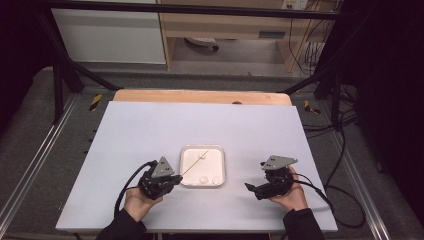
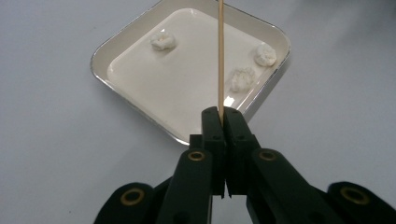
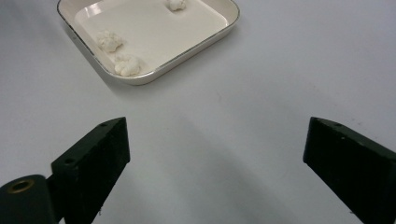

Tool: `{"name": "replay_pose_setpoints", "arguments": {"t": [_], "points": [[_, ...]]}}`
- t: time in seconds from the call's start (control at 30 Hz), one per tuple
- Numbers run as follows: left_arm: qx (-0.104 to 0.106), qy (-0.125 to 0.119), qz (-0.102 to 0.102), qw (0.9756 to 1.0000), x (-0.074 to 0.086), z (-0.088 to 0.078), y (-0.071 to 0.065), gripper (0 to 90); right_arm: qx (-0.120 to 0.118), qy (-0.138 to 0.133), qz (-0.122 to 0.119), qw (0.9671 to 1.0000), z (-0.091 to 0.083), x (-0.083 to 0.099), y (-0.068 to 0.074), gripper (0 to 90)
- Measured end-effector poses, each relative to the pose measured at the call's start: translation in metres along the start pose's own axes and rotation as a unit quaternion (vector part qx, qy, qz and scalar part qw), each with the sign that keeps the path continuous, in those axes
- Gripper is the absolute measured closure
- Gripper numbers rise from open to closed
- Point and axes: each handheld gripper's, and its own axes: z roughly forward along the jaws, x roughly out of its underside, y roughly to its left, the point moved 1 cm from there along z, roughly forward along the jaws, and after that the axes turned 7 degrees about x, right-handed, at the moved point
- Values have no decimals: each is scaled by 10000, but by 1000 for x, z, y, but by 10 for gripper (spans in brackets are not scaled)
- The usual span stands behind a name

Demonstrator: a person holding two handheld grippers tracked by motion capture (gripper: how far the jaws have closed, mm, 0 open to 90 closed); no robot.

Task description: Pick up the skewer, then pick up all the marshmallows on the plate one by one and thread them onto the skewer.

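A shallow white square tray (image 1: pixel 190 167) lies in the middle of the table with three small white lumps (image 1: pixel 203 178) in it. My left gripper (image 1: pixel 176 178) sits at the tray's left front corner, shut on a thin wooden skewer (image 1: pixel 192 163) that slants out over the tray. In the left gripper view the skewer (image 2: pixel 220 56) rises from the closed left gripper (image 2: pixel 223 116), between one lump (image 2: pixel 163 41) and two others (image 2: pixel 242 78). My right gripper (image 1: pixel 255 176) rests to the right of the tray. Its jaws stand wide apart with nothing between them (image 3: pixel 215 135).
The table top is a white board (image 1: pixel 150 130) with a wooden strip (image 1: pixel 200 96) along its far edge. Black frame bars (image 1: pixel 65 70) and cables (image 1: pixel 345 150) surround it. In the right gripper view the tray (image 3: pixel 154 28) lies ahead and to the left.
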Motion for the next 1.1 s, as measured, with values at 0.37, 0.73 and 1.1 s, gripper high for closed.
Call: {"name": "replay_pose_setpoints", "arguments": {"t": [0.37, 0.73, 1.1], "points": [[-117, -286, -310, 9990, 25, -12, 13, 886, -197, -77, 399, 9990, 9, -11, 0, 26], [-167, -503, -458, 9975, 38, -19, 20, 886, -541, -297, 673, 9958, 25, -32, 8, 16], [-185, -628, -532, 9964, 45, -22, 23, 886, -440, -305, 784, 9955, 51, -65, 21, 21]]}}
